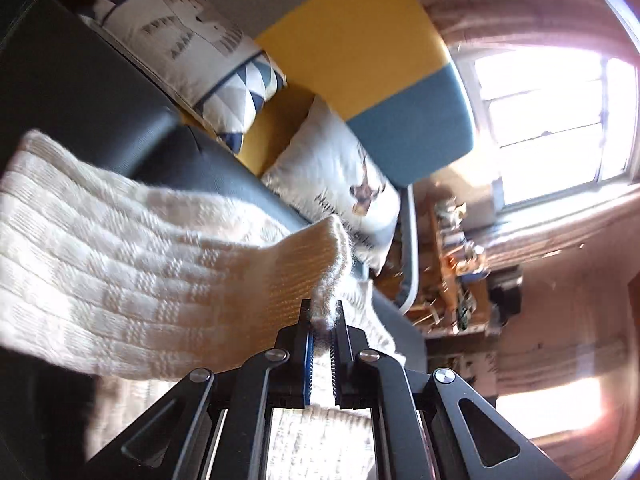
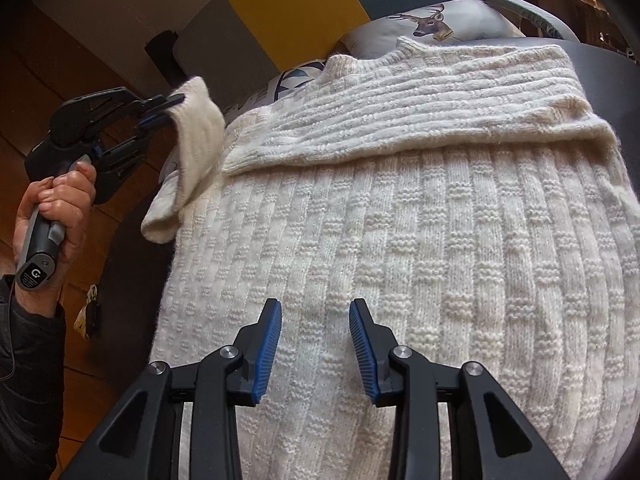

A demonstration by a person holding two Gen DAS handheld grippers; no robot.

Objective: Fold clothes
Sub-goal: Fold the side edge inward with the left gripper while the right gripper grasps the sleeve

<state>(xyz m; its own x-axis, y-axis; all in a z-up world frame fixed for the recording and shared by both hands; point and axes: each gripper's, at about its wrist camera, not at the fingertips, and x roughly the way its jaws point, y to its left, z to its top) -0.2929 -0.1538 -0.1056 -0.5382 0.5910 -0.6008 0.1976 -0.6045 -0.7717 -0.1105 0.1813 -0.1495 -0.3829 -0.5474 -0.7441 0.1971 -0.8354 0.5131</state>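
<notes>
A cream knitted sweater [image 2: 420, 240] lies spread on a dark seat, one sleeve [image 2: 400, 120] folded across its chest. My left gripper [image 1: 323, 312] is shut on the cuff of the other sleeve [image 1: 160, 272], lifted off the seat. In the right wrist view that gripper [image 2: 176, 110] shows at the left, held by a hand [image 2: 56, 204], with the sleeve cuff [image 2: 198, 128] hanging from it. My right gripper [image 2: 315, 312] stands open just above the sweater's body, nothing between its fingers.
Printed cushions [image 1: 192, 48] [image 2: 432, 24] lean against a yellow and blue backrest [image 1: 360, 56]. The dark seat [image 1: 80, 92] carries the sweater. A wooden floor [image 2: 80, 80] lies at the left. A bright window [image 1: 552, 120] and a cluttered shelf [image 1: 460, 264] are at the right.
</notes>
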